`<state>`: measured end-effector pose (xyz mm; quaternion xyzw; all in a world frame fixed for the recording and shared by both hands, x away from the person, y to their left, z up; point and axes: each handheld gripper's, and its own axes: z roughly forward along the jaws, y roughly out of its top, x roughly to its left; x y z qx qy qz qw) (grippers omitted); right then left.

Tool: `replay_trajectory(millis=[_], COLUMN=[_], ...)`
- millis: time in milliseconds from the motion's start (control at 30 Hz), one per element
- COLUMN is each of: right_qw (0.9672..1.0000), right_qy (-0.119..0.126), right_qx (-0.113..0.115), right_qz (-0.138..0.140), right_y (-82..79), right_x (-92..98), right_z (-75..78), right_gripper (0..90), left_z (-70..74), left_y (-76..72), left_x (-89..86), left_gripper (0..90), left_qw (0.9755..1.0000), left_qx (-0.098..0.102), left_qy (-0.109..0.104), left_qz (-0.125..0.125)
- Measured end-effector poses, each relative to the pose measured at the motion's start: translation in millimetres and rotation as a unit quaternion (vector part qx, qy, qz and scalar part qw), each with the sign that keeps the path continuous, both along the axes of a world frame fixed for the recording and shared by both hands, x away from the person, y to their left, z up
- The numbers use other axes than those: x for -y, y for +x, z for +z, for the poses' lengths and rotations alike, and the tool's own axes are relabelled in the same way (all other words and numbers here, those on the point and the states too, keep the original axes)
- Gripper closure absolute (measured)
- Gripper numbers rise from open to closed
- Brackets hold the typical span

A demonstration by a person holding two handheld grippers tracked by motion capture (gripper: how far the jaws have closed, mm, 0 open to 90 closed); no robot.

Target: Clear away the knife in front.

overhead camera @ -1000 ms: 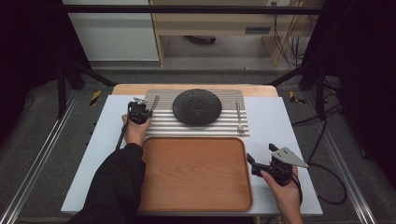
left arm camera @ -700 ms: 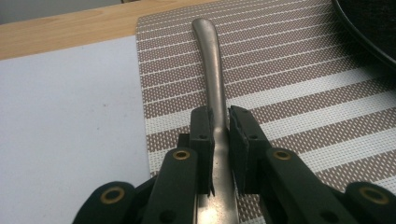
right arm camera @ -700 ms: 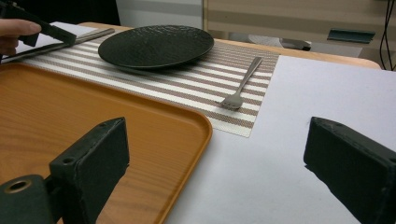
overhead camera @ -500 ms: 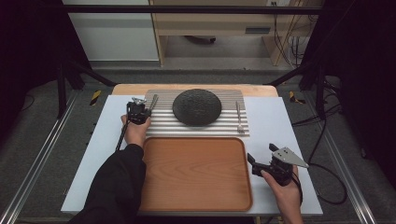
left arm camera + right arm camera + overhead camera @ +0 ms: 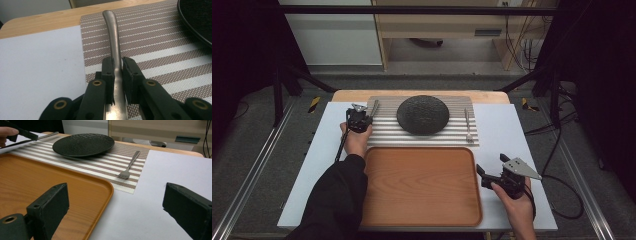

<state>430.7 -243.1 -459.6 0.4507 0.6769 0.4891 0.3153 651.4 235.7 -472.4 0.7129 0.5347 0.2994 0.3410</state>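
Note:
My left gripper [image 5: 365,117] rests at the left end of a striped placemat [image 5: 384,135], shut on a metal knife [image 5: 373,107] that lies on the mat. In the left gripper view both pads clamp the knife [image 5: 112,32] at its neck, and the handle points away from my left gripper [image 5: 118,62]. A black plate [image 5: 422,114] sits mid-mat and a fork [image 5: 467,125] lies at its right. My right gripper [image 5: 491,163] stands open just right of the wooden tray [image 5: 419,185], with nothing between the jaws of my right gripper [image 5: 115,192].
The white table sheet [image 5: 502,125] lies bare to the right of the mat. The tray [image 5: 37,177] holds nothing. Black frame posts and cables stand beyond the table's far corners, and a wooden strip borders the far edge.

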Motion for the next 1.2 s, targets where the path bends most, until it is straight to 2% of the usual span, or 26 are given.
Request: replay_trajectory(millis=[267,467,667,800,967,1100,1200], right_qw=[1.0000,1.0000,1.0000,0.9999,0.9998,0.9995,0.9993], right_qy=[0.000,0.001,0.002,0.008,0.013,0.007,0.008], right_qx=[0.000,0.000,0.001,0.000,0.001,0.000,0.001], right_qz=[0.000,0.003,0.009,0.010,0.018,0.029,0.037], right_y=[-0.2,0.4,-0.2,-0.5,-0.1,-0.8,-2.8], right_x=[-0.2,-0.9,-2.8,-1.9,-2.8,-6.0,-7.1], right_z=[0.4,0.3,0.9,1.5,1.7,1.5,2.0], right_gripper=[6.8,6.8,6.7,6.8,6.7,6.6,6.4], left_z=[7.1,20.6,35.5,42.9,49.0,52.3,55.3], left_y=[-6.2,-15.9,-31.7,-45.4,-69.3,-90.3,-106.7], left_x=[2.2,6.9,10.3,10.1,10.3,11.6,16.3], left_gripper=[79.8,79.8,79.8,79.8,79.7,79.8,79.7], left_qw=[0.9999,0.9998,0.9993,0.9986,0.9981,0.9979,0.9981], left_qx=[0.010,0.021,0.035,0.047,0.048,0.048,0.050], left_qy=[-0.009,-0.005,-0.015,-0.024,-0.038,-0.044,-0.037], left_qz=[-0.001,0.000,-0.005,-0.011,-0.010,-0.004,-0.004])
